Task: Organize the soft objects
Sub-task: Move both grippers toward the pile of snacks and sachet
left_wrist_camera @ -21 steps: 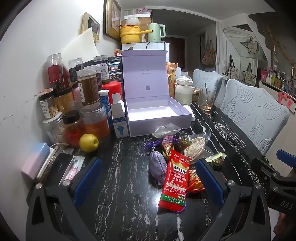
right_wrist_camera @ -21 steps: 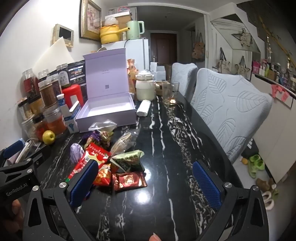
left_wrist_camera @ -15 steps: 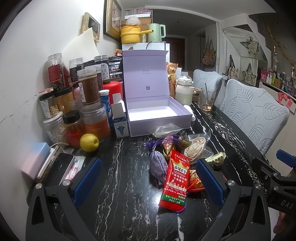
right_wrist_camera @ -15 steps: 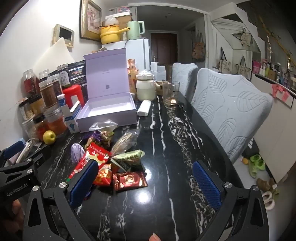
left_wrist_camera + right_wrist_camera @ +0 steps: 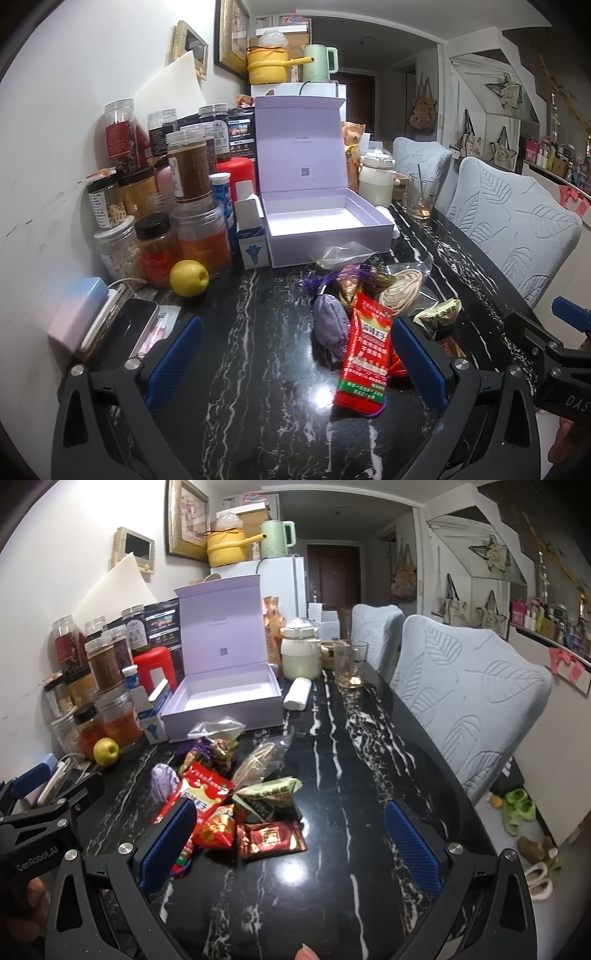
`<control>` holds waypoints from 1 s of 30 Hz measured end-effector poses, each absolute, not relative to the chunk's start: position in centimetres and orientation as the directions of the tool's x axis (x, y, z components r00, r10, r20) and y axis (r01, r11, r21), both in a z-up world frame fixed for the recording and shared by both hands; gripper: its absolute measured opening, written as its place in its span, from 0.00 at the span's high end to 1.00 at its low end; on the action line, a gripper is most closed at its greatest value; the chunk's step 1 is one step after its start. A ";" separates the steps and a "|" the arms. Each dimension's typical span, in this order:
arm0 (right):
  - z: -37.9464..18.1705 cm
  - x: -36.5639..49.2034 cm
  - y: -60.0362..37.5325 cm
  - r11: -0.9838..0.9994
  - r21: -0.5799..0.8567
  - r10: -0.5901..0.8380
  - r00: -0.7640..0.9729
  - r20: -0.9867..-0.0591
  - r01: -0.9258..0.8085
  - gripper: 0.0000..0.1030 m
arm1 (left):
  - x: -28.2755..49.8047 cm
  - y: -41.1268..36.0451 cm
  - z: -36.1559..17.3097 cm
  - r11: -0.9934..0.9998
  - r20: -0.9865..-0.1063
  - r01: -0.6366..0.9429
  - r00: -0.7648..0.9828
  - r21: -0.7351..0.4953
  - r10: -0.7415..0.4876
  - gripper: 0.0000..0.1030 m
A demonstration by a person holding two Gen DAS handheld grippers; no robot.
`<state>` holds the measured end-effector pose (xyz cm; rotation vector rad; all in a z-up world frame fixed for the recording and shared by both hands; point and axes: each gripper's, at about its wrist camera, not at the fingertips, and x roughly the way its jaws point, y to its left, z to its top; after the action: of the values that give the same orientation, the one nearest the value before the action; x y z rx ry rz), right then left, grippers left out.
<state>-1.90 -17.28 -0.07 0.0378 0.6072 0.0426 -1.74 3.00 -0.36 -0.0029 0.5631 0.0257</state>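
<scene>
Red snack packet (image 5: 365,350): lies flat on the black marble table (image 5: 251,350), long axis running from the near edge away toward the lavender box (image 5: 317,218); its far end leans slightly right.
Purple pouch (image 5: 330,325): just left of the red packet, touching it, its long axis running the same near-to-far way.
Rest of the pile: a green packet (image 5: 271,795), a dark red sachet (image 5: 273,838), a small orange-red packet (image 5: 218,829), a clear bag with a pale coil (image 5: 400,291) and a purple mesh bag (image 5: 340,278), all heaped between the box and the grippers.
Lavender box: lid standing upright at the back, tray empty; a clear plastic bag (image 5: 343,254) lies against its front wall.
Jars (image 5: 192,206): lidded, crowded along the wall left of the box, holding brown, orange and pale contents; a yellow fruit (image 5: 189,277) sits before them.
Glass (image 5: 346,666): upright past the box, a little amber liquid at the bottom.
Left gripper (image 5: 295,358): fingers spread wide, released, the red packet's near end between them untouched.
Right gripper (image 5: 290,845): fingers spread wide, grasping nothing, above bare tabletop just right of the pile.
</scene>
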 end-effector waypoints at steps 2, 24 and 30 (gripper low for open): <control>-0.3 -1.8 -16.9 0.998 0.049 0.063 0.817 -0.573 -0.042 0.00 | -1.8 3.5 -0.4 0.999 -0.534 -0.036 0.845 0.004 0.033 0.00; -4.5 2.1 -8.4 0.951 0.086 0.277 0.692 -0.666 -0.298 0.20 | -0.8 11.5 -3.5 0.987 -0.590 -0.150 0.803 -0.054 0.090 0.00; -6.8 4.2 -7.5 0.942 0.144 0.312 0.631 -0.710 -0.304 0.29 | 0.5 12.1 -4.6 0.986 -0.625 -0.152 0.776 -0.060 0.082 0.00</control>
<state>4.24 -7.51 -6.77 0.0112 0.8151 0.3525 0.51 12.11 -4.62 -0.1097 0.6704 0.1271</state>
